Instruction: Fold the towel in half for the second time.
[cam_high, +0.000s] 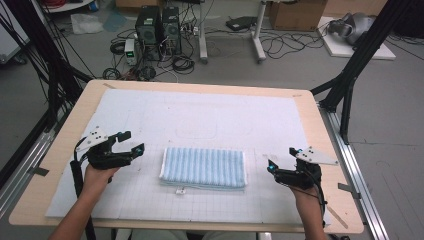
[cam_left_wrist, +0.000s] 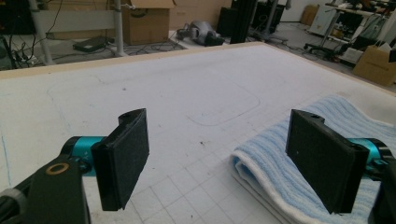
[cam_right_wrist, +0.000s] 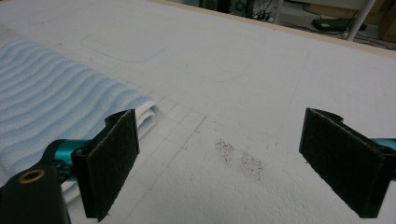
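A folded blue striped towel (cam_high: 203, 167) lies in the middle of the white mat (cam_high: 200, 115). The left gripper (cam_high: 131, 141) sits just left of it, wide open and holding nothing. The right gripper (cam_high: 280, 158) sits just right of it, wide open and holding nothing too.

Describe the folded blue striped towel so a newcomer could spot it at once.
Start from the wooden table, covered by a white gridded mat. Near the mat's front middle, between the left gripper and right gripper, both open and apart from it, lies the folded pale-blue-and-white striped terry towel. It is the mat's one soft, coloured thing, with a small white tag at its front edge.
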